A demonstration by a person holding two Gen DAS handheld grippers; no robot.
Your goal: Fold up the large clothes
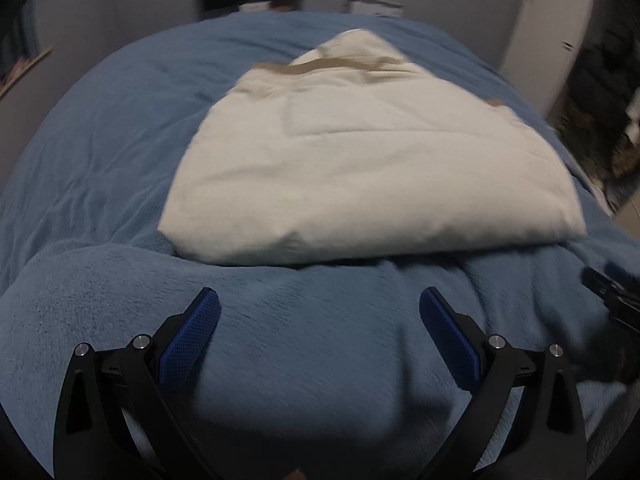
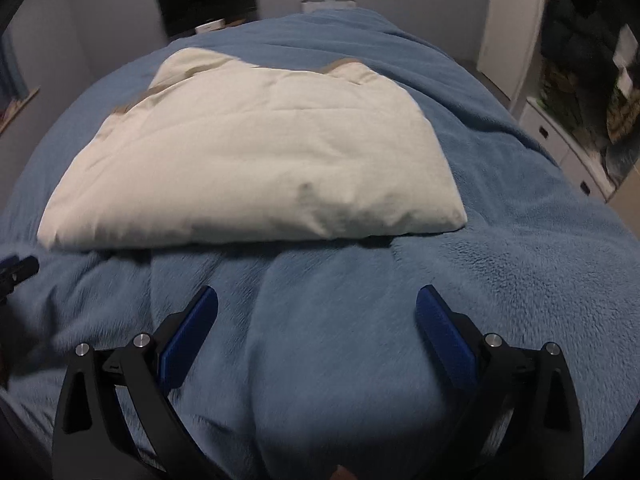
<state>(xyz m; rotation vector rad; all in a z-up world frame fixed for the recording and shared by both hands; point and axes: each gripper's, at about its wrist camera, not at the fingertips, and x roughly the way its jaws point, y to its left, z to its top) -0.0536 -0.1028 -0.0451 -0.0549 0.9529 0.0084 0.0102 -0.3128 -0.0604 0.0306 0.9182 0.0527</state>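
A cream padded garment with tan trim [image 1: 360, 160] lies folded into a thick pad on a blue fleece bed cover [image 1: 100, 140]. It also shows in the right wrist view [image 2: 256, 160]. My left gripper [image 1: 319, 304] is open and empty, held over the cover short of the garment's near edge. My right gripper [image 2: 317, 303] is open and empty, also short of the near edge. The right gripper shows at the right edge of the left wrist view [image 1: 612, 292]. The left gripper shows at the left edge of the right wrist view [image 2: 16, 272].
The blue cover [image 2: 520, 260] bunches in a soft ridge under both grippers. A dark screen [image 2: 206, 0] stands against the far wall. A white cabinet with drawers [image 2: 560, 136] and cluttered shelves stand to the right of the bed.
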